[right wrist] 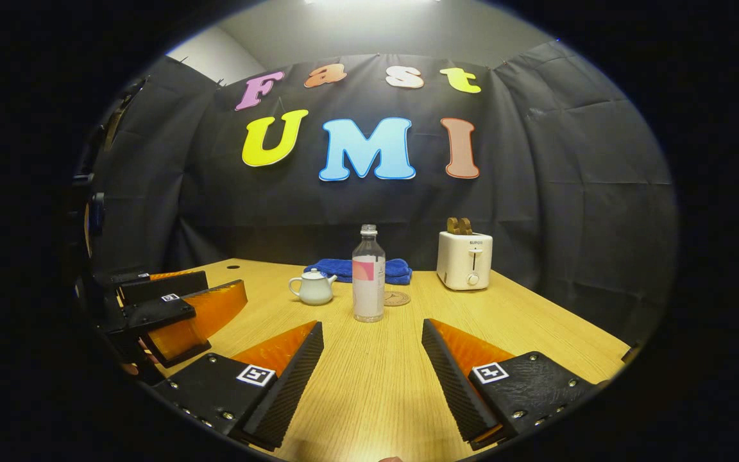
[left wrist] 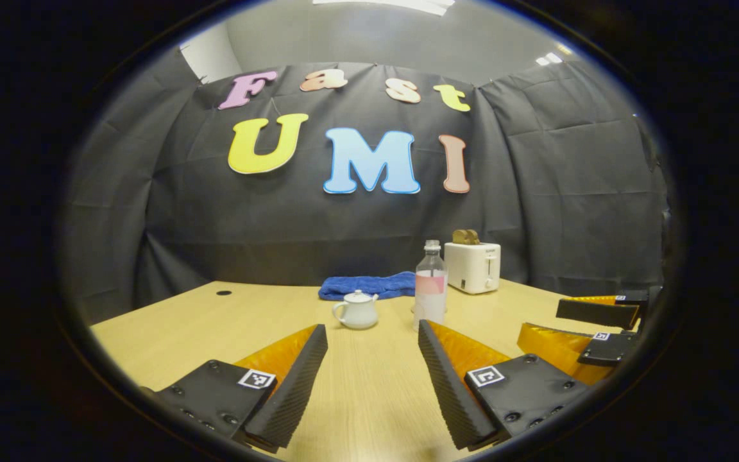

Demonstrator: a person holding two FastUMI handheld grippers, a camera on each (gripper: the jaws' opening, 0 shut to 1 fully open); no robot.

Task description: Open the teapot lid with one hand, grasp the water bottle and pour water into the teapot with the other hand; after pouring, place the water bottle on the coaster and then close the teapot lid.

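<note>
Task not yet begun. Left gripper (left wrist: 373, 359) and right gripper (right wrist: 373, 359) both spread apart, empty, above tabletop (right wrist: 536, 321). Teapot (right wrist: 314, 286), lid on, beside water bottle (right wrist: 368, 274); coaster (right wrist: 397, 298) behind. Next: reach for lid knob.

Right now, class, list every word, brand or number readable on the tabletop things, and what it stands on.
toaster: small brand mark, too small to read.
water bottle: label print too blurred to read.
left hand-held gripper, right hand-held gripper: square coded tags, no words.
</note>
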